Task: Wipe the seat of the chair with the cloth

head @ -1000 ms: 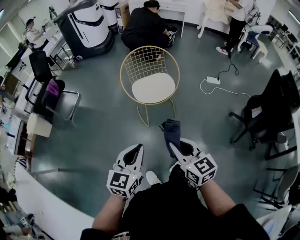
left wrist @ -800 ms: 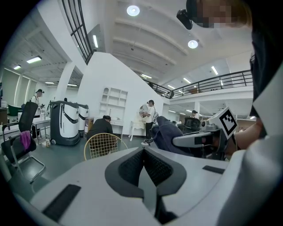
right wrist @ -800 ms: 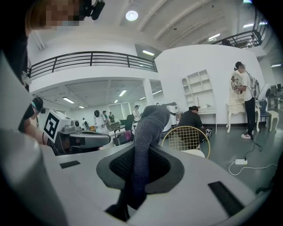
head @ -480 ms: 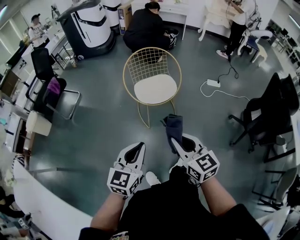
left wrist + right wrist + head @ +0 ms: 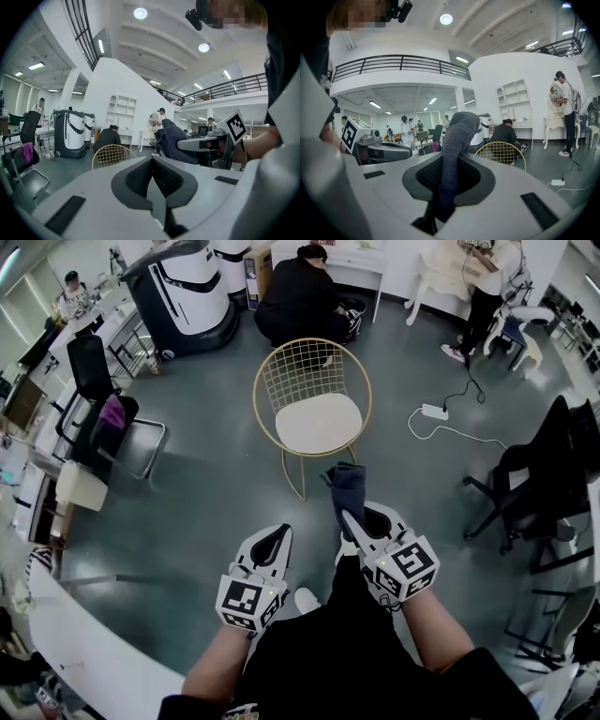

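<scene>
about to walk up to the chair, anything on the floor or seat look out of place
Only the white power strip: it lies on the open floor right of the gold wire chair, its cord trailing loose, a possible trip hazard. The chair stands upright with a bare seat.

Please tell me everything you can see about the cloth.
The cloth is dark grey-blue, soft, with a knitted look. It is bunched, not spread. The right gripper is shut on its lower part, so it stands up from the jaws and folds over at the top. It is short of the chair and touches nothing else.
</scene>
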`<state>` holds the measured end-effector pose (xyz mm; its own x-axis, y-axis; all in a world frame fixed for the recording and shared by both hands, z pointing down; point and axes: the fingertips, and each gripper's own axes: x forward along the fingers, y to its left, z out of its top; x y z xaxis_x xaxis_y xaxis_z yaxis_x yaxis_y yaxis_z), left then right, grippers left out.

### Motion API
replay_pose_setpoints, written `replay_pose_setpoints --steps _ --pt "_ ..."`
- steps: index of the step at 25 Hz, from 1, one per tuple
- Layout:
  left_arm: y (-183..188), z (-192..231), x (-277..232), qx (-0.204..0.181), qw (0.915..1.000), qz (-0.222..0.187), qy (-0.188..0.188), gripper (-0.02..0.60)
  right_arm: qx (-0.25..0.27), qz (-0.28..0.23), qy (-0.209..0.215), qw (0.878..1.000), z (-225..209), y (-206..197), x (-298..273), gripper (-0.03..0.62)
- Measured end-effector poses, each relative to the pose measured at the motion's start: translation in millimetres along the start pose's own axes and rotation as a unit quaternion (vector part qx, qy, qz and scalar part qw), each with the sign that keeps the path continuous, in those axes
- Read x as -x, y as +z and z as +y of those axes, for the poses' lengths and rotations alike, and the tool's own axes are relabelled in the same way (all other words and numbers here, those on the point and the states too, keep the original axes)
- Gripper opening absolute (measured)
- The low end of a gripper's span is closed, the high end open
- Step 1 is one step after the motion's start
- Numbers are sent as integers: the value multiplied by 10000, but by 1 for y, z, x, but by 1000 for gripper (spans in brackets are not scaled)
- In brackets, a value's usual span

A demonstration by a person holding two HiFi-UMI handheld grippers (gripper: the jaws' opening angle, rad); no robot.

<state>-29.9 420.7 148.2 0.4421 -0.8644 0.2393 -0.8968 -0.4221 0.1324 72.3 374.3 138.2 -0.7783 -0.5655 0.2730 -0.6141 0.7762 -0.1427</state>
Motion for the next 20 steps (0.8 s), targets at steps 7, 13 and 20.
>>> replay_pose_setpoints --steps 7,13,20 --pt "11 22 -34 23 9999 51 135 12 17 11 123 9999 -36 18 -37 64" --pt "12 44 -76 97 9995 111 285 12 23 54 292 9996 -73 25 -73 64" --pt "14 66 -127 187 9984 206 494 12 -35 174 554 9983 -118 27 -113 64"
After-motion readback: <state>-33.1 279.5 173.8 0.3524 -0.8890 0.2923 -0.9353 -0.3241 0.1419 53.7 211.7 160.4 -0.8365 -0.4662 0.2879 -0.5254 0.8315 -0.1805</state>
